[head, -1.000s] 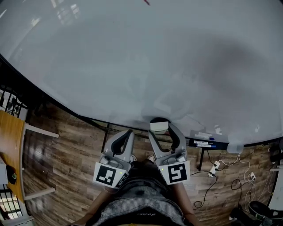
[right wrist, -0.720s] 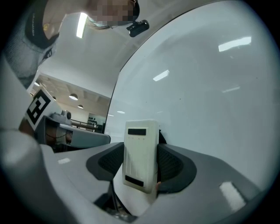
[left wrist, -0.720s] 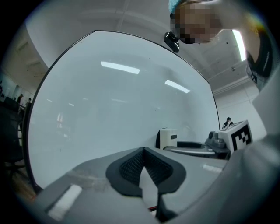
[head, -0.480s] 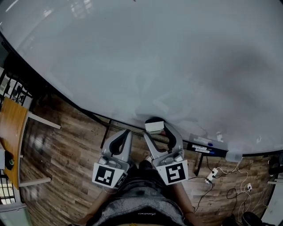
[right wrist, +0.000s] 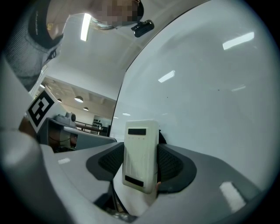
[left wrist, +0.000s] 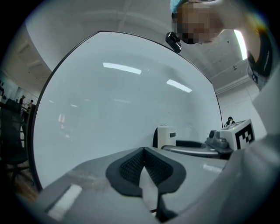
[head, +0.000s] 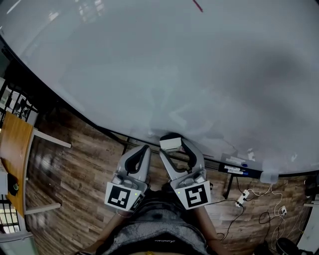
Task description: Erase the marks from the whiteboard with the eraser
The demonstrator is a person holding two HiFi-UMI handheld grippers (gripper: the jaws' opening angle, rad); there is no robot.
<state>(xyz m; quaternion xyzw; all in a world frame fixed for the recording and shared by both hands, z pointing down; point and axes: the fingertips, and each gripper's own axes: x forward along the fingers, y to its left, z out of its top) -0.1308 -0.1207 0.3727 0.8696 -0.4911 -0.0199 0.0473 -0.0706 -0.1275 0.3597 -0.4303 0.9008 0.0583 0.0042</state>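
White eraser (right wrist: 141, 148) clamped in right tongs (head: 174, 146), left tongs (left wrist: 144, 165) closed empty, whiteboard (head: 149, 64) mostly clean, one red mark (head: 198, 6) apparently left near top edge

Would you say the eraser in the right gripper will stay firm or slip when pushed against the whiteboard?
The eraser looks like a rigid plastic block, so it should probably stay stiff. Its smooth shell might slip, though the right gripper's textured pads clamp both sides.
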